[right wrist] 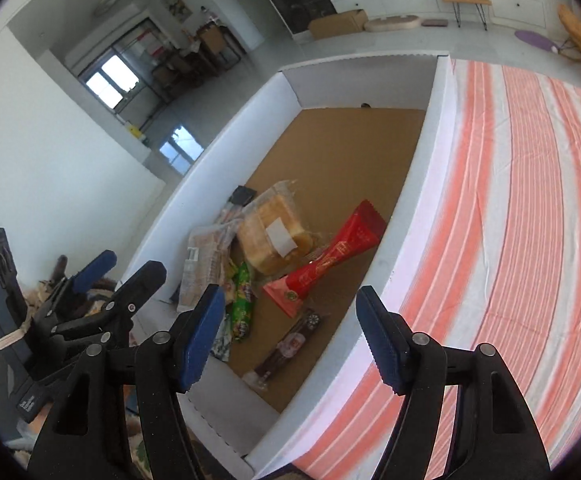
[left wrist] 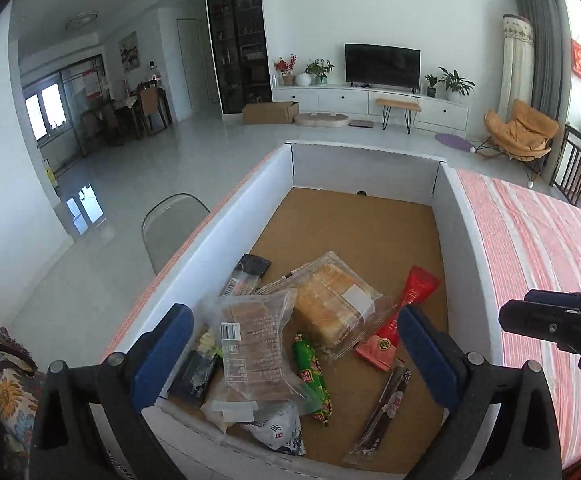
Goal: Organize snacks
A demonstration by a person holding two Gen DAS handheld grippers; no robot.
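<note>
1. The left tongs (left wrist: 294, 344) hang above the near end of the box (left wrist: 246, 208), their blue pads set wide with nothing between them.
2. The box is white-walled with a brown floor and stands on the table, whose cloth (left wrist: 538, 240) is striped red and white and lies at 3 o'clock of the box.
3. The snacks lie heaped at the box's near end, toward its left wall; the far half of the floor is bare.
4. At 9 o'clock of the heap sits a clear biscuit pack (left wrist: 250, 344), with a dark packet (left wrist: 246, 276) behind it at 11 o'clock.
5. A bread loaf (left wrist: 334, 304) in clear wrap with a white label fills the middle.
6. A green sausage (left wrist: 310, 376) lies at 6 o'clock of the loaf.
7. A red packet (left wrist: 406, 312) leans at 3 o'clock of the loaf, and a long dark stick (left wrist: 382, 412) lies below it.
8. The right tongs (right wrist: 290, 336) hover over the box's near right corner, pads apart and empty, narrower than the left pair.
</note>
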